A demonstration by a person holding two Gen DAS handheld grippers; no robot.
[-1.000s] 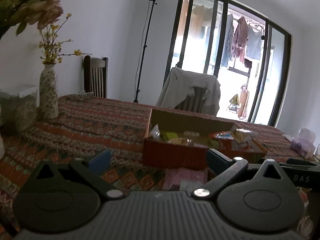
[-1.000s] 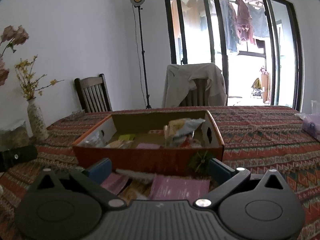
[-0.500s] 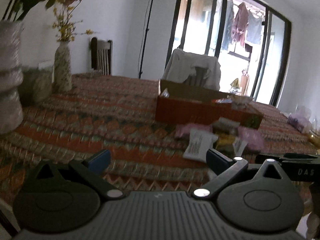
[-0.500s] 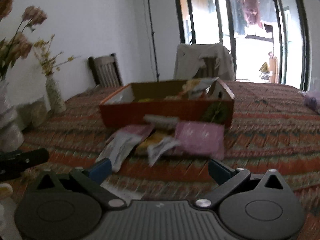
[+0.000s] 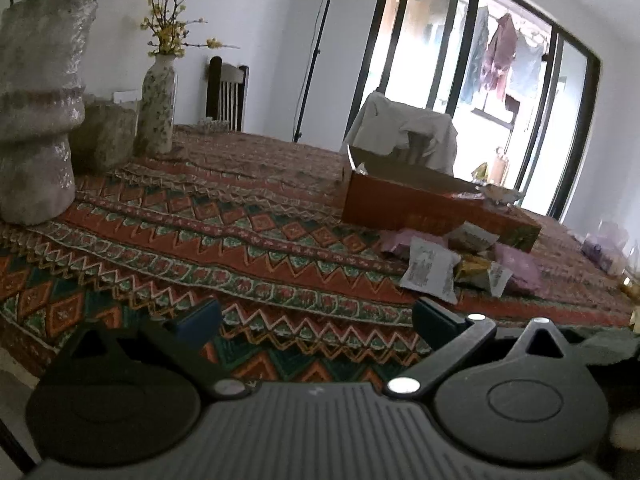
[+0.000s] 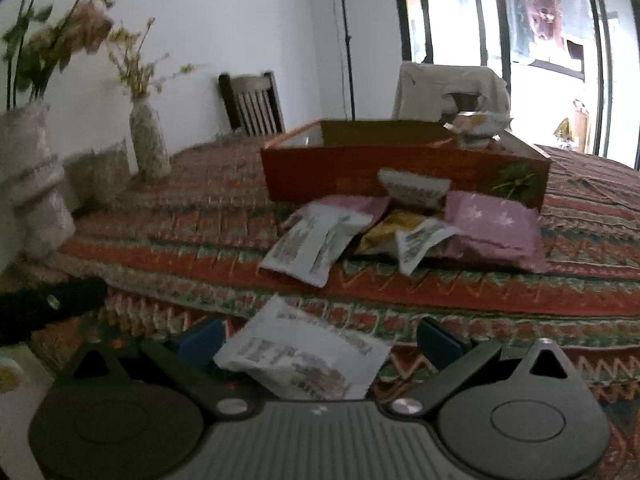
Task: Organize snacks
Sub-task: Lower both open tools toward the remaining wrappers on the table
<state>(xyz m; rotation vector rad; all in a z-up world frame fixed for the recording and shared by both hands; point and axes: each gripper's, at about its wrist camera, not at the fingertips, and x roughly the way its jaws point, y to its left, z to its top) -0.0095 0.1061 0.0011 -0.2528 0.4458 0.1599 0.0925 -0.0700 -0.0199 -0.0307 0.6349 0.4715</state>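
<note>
An orange cardboard box [image 5: 424, 208] [image 6: 360, 168] stands on the patterned tablecloth with packets poking over its rim. In front of it lies a heap of snack packets: a white one [image 5: 430, 270] [image 6: 316, 240], a pink one [image 6: 492, 226] [image 5: 518, 266] and a yellow one [image 6: 384, 232]. Another white packet [image 6: 308, 354] lies close to me, between the fingers of my right gripper [image 6: 318, 338], which is open and not clamped on it. My left gripper [image 5: 316, 316] is open over bare cloth at the table's near edge.
A large pale vase [image 5: 36, 120] and a slim flowered vase [image 5: 158, 112] stand at the left, with a rough grey block [image 5: 104, 140] between them. Chairs [image 5: 226, 92] stand behind the table; one has a jacket [image 5: 404, 132] draped over it. The left gripper's dark body [image 6: 48, 304] shows in the right wrist view.
Both grippers have pulled back from the box toward the table's near edge. The packets in front of the box came into full view, and a white packet now lies between my right fingers.
</note>
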